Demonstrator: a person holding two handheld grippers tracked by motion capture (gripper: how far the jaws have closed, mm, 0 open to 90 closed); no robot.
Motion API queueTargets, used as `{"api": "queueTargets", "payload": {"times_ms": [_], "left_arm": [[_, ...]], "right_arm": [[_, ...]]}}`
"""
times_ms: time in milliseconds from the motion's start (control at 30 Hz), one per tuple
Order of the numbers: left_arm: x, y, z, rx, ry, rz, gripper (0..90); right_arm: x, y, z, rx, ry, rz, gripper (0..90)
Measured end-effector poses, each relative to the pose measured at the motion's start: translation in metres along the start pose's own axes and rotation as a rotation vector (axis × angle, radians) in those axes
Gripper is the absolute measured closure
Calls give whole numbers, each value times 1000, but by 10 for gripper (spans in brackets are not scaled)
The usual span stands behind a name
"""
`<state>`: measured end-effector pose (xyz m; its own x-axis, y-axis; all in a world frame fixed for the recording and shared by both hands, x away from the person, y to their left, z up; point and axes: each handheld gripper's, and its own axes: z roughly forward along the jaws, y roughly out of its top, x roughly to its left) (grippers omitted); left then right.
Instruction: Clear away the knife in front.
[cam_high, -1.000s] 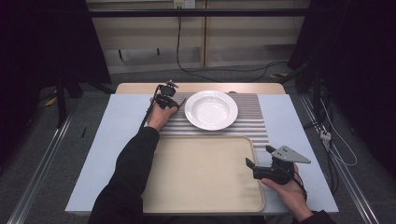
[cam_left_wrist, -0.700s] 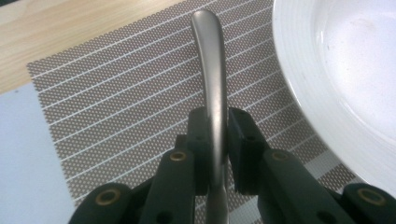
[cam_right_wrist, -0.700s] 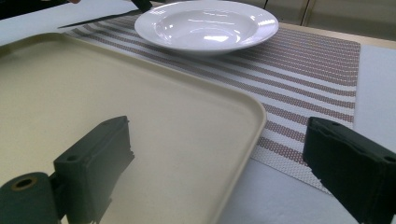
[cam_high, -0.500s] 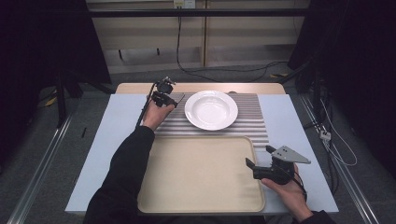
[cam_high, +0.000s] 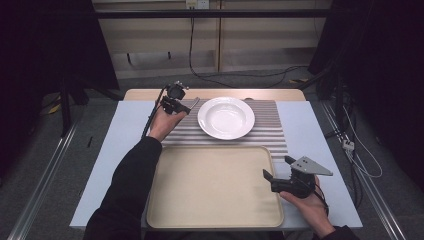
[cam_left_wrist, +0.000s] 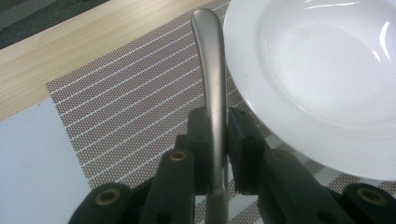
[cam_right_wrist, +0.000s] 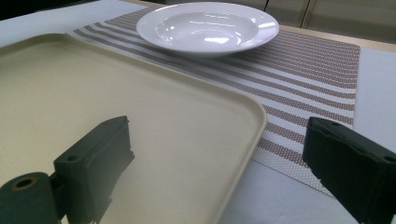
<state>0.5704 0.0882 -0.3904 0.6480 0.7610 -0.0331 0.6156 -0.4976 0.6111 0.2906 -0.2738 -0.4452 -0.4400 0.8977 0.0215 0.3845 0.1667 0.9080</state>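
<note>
Desk (cam_high: 125, 150): pale blue top with a wooden strip along the far edge; we list it first as the largest item.

Tray (cam_high: 215, 185): beige, rounded corners, lying at the near side of the desk with nothing on it; its far edge overlaps the striped placemat (cam_high: 270, 130).

Placemat: brown and white woven stripes, beyond the tray, carrying the plate.

Plate (cam_high: 226, 117): white, deep, round, sitting on the placemat, with nothing in it.

Right gripper (cam_high: 276, 176): held over the near right corner of the tray, its fingers (cam_right_wrist: 93, 158) spread wide with nothing between them.

Left gripper (cam_high: 184, 106): held above the placemat just left of the plate, its fingers (cam_left_wrist: 240, 140) closed on a piece of metal cutlery (cam_left_wrist: 212, 79), gripped by the shank with the curved handle end pointing away toward the plate's rim. Its working end is hidden, so we cannot tell spoon from fork.

Progress: we judge a place setting to be partly done. The plate is set; the cutlery is at the plate's left side but not yet laid down and let go.

Markings: we find no brand, label or readable writing on any item.
</note>
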Motion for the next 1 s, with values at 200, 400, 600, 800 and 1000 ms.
{"api": "queueTargets", "payload": {"times_ms": [200,400,600,800,1000], "left_arm": [[0,-7,-12,-16,-4,-7,802],[-1,-14,-20,-18,1,-3,801],[-5,-17,-31,-15,11,19,801],[-12,-20,-43,-18,4,38,802],[-12,-28,-45,-16,-7,29,801]], "right_arm": [[1,0,0,2,-1,-4,85],[0,0,0,2,-5,-4,85],[0,0,0,4,-5,-9,87],[-1,-1,-1,1,-10,-8,88],[-1,-1,-1,2,-9,-5,88]]}}
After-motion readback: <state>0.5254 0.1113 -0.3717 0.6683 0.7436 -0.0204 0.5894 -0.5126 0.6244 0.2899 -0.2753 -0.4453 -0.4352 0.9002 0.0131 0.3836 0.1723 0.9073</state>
